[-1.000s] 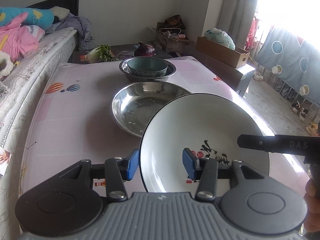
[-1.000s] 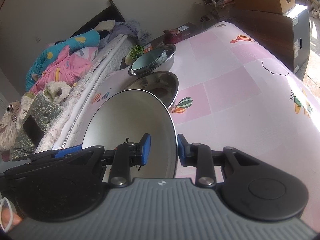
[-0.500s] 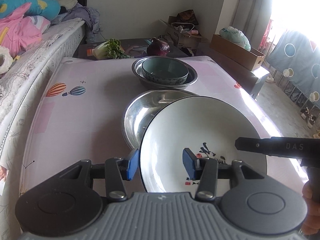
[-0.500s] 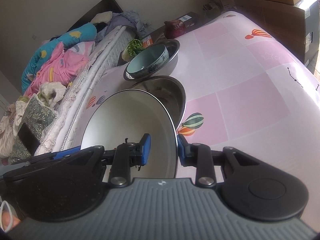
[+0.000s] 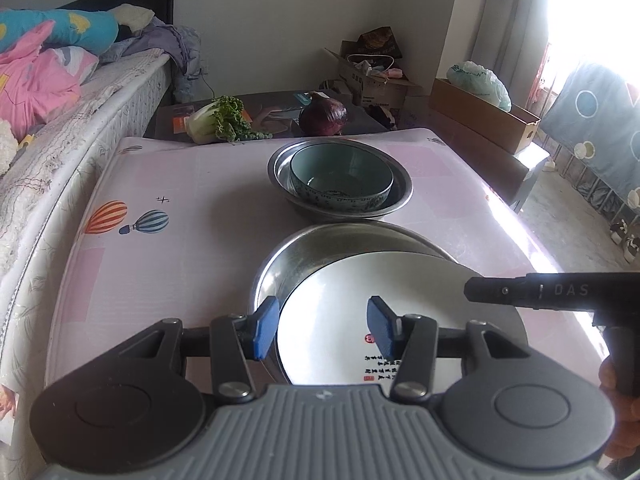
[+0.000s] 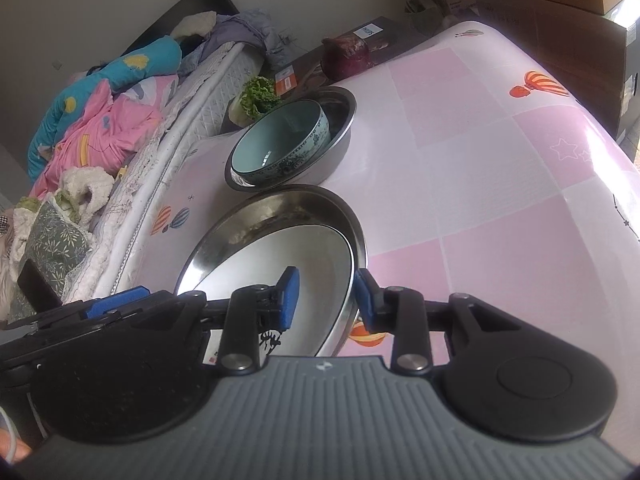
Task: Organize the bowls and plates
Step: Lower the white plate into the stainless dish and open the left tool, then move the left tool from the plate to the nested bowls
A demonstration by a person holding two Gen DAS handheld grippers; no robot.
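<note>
A white plate with black and red writing lies in a wide steel basin on the pink table. The plate also shows in the right wrist view, inside the basin. My left gripper is open above the plate's near-left rim, touching nothing. My right gripper is open, its jaws astride the rims of plate and basin without pressing them. Farther back a teal bowl sits inside a second steel basin. They also show in the right wrist view, bowl and basin.
A bed with pink and blue bedding runs along the table's left side. A cabbage and a purple onion-like vegetable lie on a dark stand behind the table. Cardboard boxes stand at the right.
Both grippers carried the plate forward and lowered it into the near steel basin. My right gripper's jaws, which were closed on the plate's rim, have opened.
</note>
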